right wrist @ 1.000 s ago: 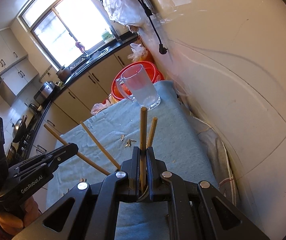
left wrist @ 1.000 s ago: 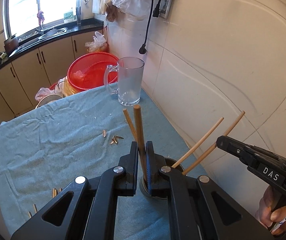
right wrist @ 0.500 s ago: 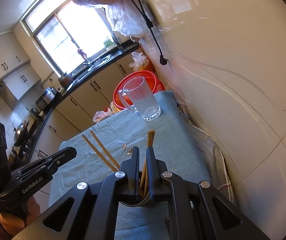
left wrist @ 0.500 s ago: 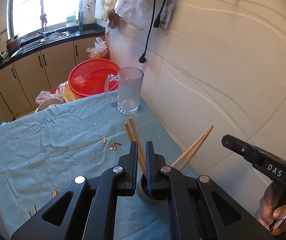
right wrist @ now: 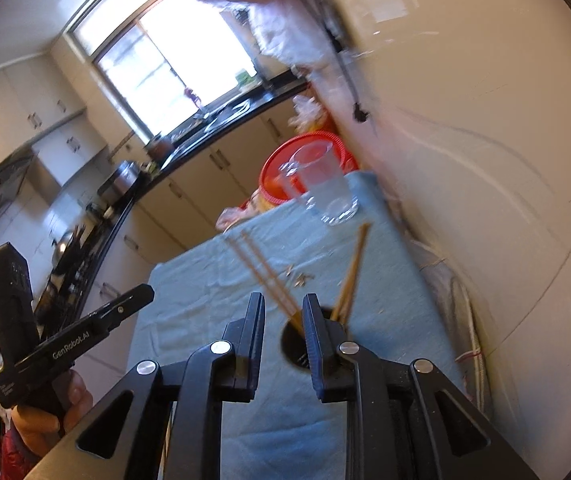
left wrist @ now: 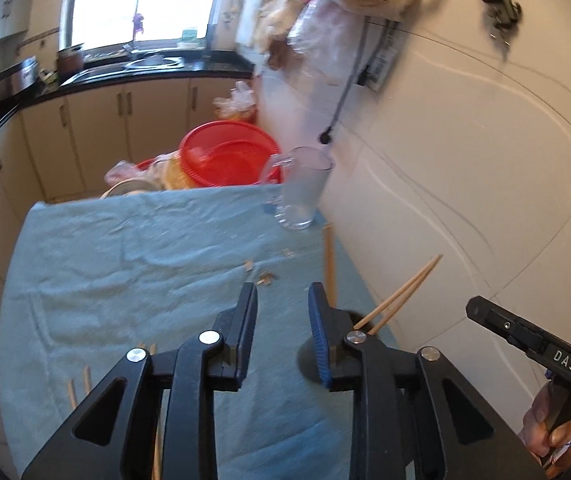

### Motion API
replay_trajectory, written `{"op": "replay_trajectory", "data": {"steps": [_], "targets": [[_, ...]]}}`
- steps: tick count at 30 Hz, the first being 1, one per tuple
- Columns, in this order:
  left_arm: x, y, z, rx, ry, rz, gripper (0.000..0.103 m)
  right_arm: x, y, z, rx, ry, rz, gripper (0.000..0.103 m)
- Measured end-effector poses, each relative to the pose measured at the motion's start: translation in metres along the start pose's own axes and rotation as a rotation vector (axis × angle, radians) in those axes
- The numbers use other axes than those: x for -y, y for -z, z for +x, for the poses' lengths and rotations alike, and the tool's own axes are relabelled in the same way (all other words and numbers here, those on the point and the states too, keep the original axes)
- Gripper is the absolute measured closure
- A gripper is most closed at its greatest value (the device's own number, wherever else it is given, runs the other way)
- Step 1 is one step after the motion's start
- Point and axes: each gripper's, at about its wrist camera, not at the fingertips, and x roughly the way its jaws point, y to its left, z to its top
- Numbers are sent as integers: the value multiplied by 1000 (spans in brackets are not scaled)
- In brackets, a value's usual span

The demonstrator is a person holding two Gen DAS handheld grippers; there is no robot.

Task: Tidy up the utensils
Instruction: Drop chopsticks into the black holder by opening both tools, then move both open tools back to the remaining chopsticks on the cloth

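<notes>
left gripper [left wrist: 281,330]: jaws spread wide, nothing between them, hanging just above and left of the holder
right gripper [right wrist: 283,338]: also wide open and empty, right over the holder
chopsticks [right wrist: 351,270]: four sticks standing tilted in the holder, fanned out in two pairs
holder [right wrist: 295,346]: dark round cup on the teal cloth [left wrist: 125,256], mostly hidden behind the gripper fingers
glass mug [left wrist: 301,190]: well beyond the holder, by the wall
loose chopsticks [left wrist: 78,386]: on the cloth, left of the holder
</notes>
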Motion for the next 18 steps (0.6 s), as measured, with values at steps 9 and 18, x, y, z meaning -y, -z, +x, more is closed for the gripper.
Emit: {"op": "replay_trajectory", "data": {"steps": [9,18], "targets": [[-99,52,-36,-24,-107,-147,74,-55,50,49,-145,-50,-62,82],[-194,102,-73,-49,-186,-237,74,-106,88,111,-260,-47,-92,82]]}}
